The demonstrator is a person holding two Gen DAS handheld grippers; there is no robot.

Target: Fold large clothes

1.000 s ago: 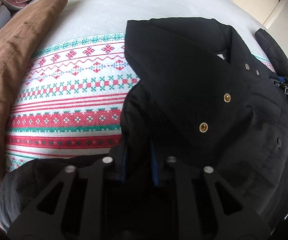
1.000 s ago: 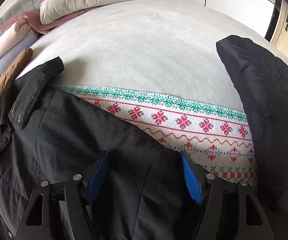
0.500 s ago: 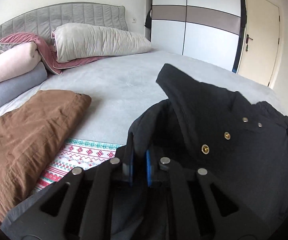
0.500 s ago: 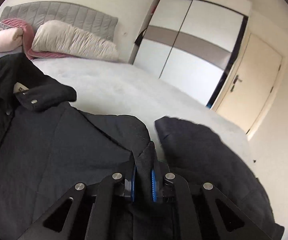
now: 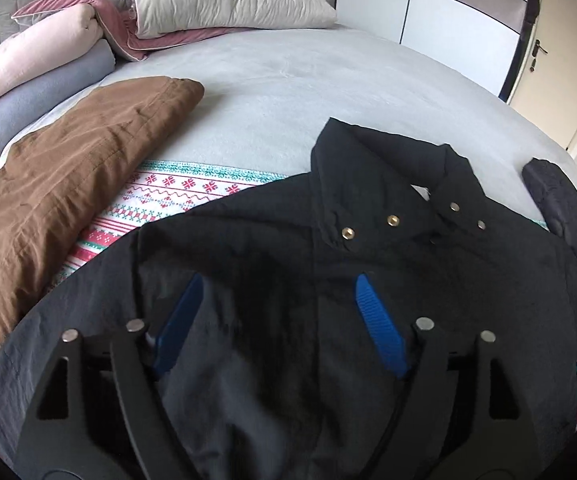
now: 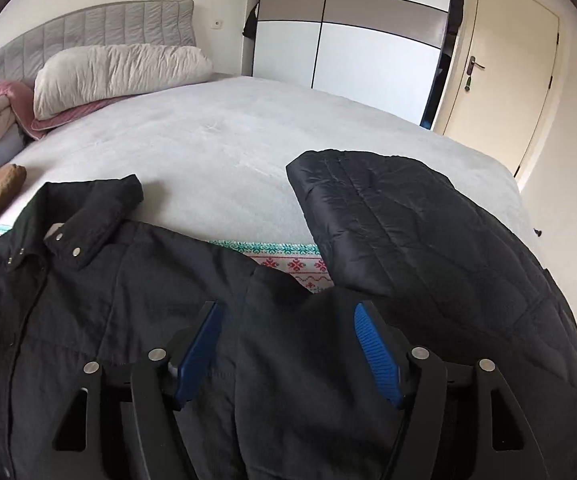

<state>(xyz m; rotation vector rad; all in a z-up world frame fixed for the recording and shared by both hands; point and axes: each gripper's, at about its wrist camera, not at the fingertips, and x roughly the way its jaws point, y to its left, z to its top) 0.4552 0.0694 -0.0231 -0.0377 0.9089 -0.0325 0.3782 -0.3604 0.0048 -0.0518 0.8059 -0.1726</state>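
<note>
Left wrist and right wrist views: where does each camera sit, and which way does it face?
Left wrist: on the left tool, facing down over the black jacket toward brown garment and pillows; opening blue pads show.
Right wrist: on the right tool, facing jacket, folded quilted coat, wardrobe, door.
Shared: jacket, bed, headboard.

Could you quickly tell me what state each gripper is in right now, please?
Left gripper: jaws opening, pads clear of the black jacket below; holding nothing.
Right gripper: jaws opening, above the same jacket; holding nothing.
</note>
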